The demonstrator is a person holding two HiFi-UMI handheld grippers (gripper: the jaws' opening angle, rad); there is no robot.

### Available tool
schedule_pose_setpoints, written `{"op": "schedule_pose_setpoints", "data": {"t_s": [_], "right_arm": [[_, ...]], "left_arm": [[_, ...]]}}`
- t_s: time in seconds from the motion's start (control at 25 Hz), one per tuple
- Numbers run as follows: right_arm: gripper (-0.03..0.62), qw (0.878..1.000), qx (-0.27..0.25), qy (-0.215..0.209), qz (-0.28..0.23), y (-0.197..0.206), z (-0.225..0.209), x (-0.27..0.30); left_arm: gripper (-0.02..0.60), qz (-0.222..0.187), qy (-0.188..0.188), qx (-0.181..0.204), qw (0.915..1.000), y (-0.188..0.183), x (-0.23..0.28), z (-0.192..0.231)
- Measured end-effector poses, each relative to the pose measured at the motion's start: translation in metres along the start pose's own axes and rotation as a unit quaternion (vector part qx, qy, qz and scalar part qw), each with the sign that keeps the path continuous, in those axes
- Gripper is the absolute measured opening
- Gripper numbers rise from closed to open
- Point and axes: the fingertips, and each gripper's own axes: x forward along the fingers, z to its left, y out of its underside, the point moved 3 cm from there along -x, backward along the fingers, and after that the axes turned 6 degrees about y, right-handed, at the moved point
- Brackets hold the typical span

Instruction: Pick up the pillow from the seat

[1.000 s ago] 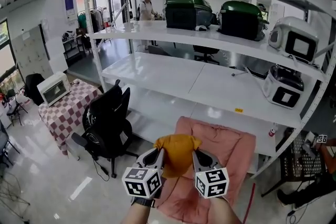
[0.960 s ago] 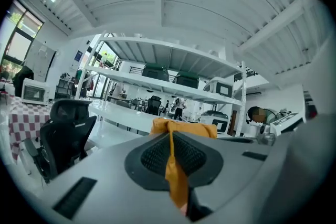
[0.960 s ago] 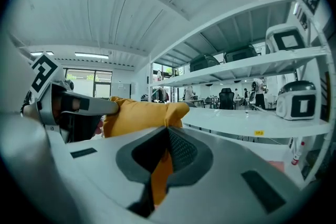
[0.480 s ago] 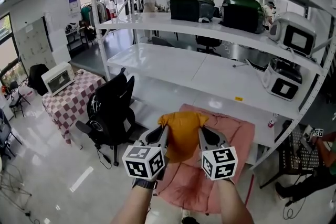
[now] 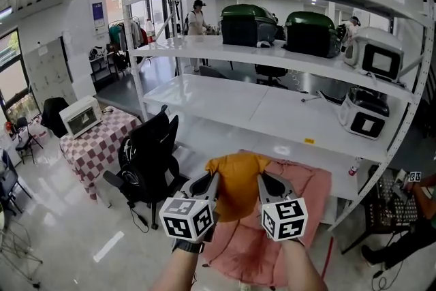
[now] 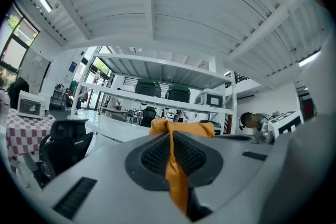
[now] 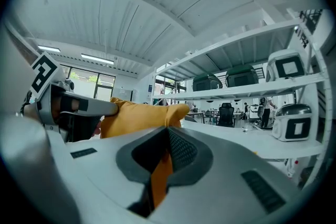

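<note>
An orange-yellow pillow hangs in the air between my two grippers, above a pink padded seat. My left gripper is shut on the pillow's left edge, and orange fabric is pinched between its jaws. My right gripper is shut on the pillow's right edge, with fabric squeezed between its pads and the pillow's bulk bulging past the tips. Both grippers point upward and forward, side by side.
A white shelf rack stands right behind the seat, carrying two green cases and white appliances. A black office chair is at the left, beside a checkered table. People stand far back.
The pillow and both grippers have risen slightly and stay together over the pink seat. My view has shifted a little; both grips hold unchanged.
</note>
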Motion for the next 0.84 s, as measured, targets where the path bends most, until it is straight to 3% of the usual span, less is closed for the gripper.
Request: {"op": "schedule_pose_setpoints", "data": {"t_s": [0.84], "right_arm": [[0.006, 1.0, 0.001, 0.001, -0.002, 0.0031, 0.0055, -0.0047]], "left_arm": [[0.017, -0.007, 0.001, 0.004, 1.0, 0.0008, -0.0062, -0.0009]]}}
